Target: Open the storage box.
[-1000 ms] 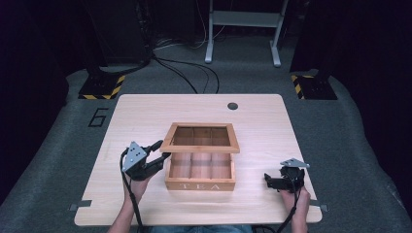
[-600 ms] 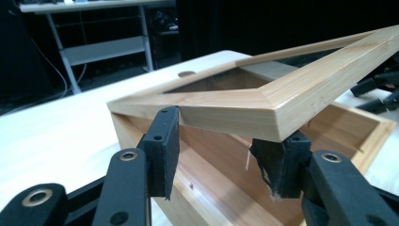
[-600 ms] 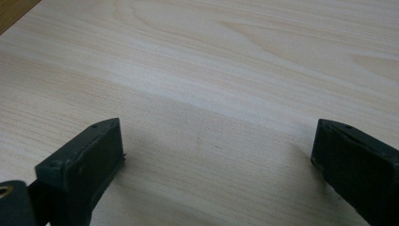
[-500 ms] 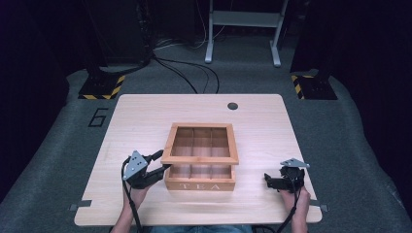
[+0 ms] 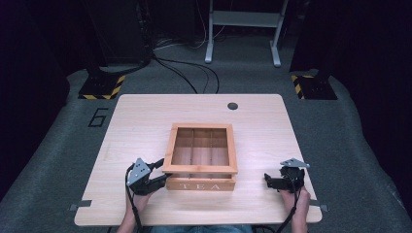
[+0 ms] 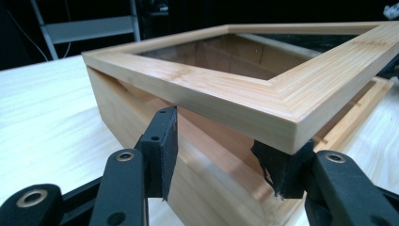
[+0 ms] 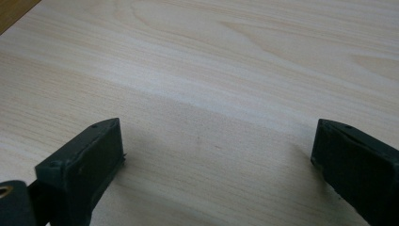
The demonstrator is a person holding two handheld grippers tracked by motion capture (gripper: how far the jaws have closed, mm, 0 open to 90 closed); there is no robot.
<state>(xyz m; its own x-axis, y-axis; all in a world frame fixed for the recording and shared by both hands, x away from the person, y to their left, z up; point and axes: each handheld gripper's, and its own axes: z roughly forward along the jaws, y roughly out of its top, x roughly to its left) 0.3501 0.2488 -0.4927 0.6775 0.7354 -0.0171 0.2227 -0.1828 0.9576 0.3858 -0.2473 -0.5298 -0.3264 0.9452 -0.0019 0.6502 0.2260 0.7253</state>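
Tea box (image 5: 201, 162) mid-worktop (image 5: 145, 116), its glazed lid (image 6: 244, 87) tilted ajar.
Left gripper (image 5: 156, 174) — jaws spread — straddles the lid's near-left corner; right gripper (image 5: 270, 178) rests wide apart on bare wood, well clear.

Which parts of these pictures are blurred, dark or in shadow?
High view: table evenly lit, surroundings dark. Left gripper view: lid fairly sharp, near black fingers soft. Right gripper view: soft shadow band across the wood between the open jaws, fingers blurred.
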